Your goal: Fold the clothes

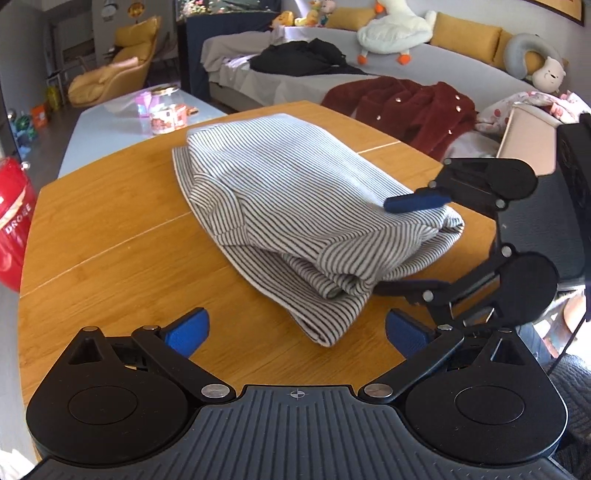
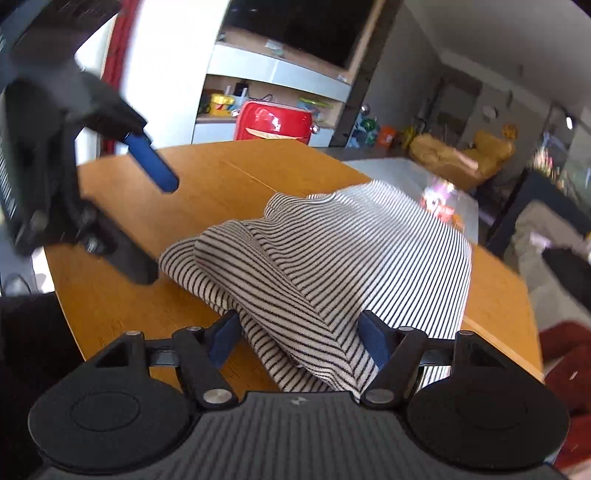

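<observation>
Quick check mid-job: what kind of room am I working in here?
Most likely a home living room. A long grey sofa with stuffed toys sits behind the wooden table, and a yellow armchair stands further back.

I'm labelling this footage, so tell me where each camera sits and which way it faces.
Left wrist: on the left gripper, angled down across the wooden table toward the sofa; its open fingers show.
Right wrist: on the right gripper, facing the red suitcase; fingers straddle cloth.
Shared: the folded striped garment and each other's gripper.
</observation>
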